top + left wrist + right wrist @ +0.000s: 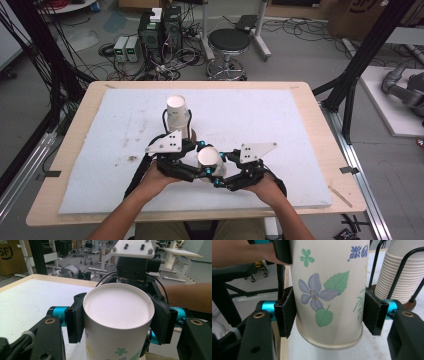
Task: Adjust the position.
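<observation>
A paper cup point(207, 156) printed with flowers stands upside down, its white base up, over the white mat near the table's front. My left gripper point(204, 158) comes in from the left and is shut on the cup's upper part; in the left gripper view both pads point(75, 320) press against the cup point(117, 312) just under its base. Coming from the right, my right gripper point(220, 169) is shut on the same cup lower down. In the right gripper view its pads point(285, 312) clamp the cup point(327, 290) near the rim.
A tall stack of nested paper cups point(177, 112) stands in a black wire holder right behind the grippers, and is seen as the stack point(402, 275) at the right. The white mat point(260, 115) covers most of the wooden table point(322, 135). A stool point(228, 42) stands on the floor beyond.
</observation>
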`<state>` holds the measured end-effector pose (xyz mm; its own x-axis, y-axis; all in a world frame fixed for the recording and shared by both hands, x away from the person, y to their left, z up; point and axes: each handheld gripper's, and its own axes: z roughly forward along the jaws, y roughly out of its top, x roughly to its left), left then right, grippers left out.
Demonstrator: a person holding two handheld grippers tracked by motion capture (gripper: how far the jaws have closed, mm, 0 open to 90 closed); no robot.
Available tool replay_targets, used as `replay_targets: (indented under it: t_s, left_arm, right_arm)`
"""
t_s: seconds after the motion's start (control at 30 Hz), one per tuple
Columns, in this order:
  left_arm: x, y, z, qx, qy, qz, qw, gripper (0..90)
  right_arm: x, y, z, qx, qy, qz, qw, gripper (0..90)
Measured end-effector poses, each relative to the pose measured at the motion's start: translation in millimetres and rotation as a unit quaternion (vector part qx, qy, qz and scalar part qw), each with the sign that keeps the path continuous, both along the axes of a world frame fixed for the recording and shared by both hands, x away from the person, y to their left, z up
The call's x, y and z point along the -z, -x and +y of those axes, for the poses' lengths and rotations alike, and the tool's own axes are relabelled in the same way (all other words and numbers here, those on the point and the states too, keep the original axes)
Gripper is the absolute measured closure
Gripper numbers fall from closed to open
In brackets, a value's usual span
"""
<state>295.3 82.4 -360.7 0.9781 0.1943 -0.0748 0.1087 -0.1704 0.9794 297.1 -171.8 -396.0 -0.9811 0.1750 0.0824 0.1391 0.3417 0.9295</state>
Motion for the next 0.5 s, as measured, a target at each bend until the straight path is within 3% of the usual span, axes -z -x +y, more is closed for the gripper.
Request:
replay_targets:
  t_s: [0.07, 0.13, 0.17, 0.37, 0.5]
  left_arm:
    - [-0.1, 2.5, -1.9, -0.016, -0.009, -0.008, 0.9998, 32.7]
    - [0.7, 1.8, -2.6, -0.023, -0.02, 0.012, 0.9995, 15.7]
    - [1.3, 1.8, -2.3, -0.021, -0.022, 0.015, 0.9994, 13.9]
    - [1.2, 0.7, 3.9, -0.017, -0.033, 0.025, 0.999, 14.1]
    - [-2.1, -0.1, 9.9, -0.006, -0.049, 0.028, 0.9984, 14.1]
  right_arm:
    - [-0.4, -0.4, -0.4, -0.001, 0.003, 0.001, 1.0, 36.8]
    - [-0.9, -0.5, -2.1, -0.002, 0.006, 0.004, 1.0, 36.8]
    - [-1.2, -0.7, -3.2, -0.001, 0.007, 0.003, 1.0, 36.8]
    - [-4.0, -0.8, -8.9, 0.003, 0.035, -0.001, 0.9994, 36.7]
    - [-11.1, -2.4, -13.2, 0.0, 0.076, -0.005, 0.9971, 36.6]
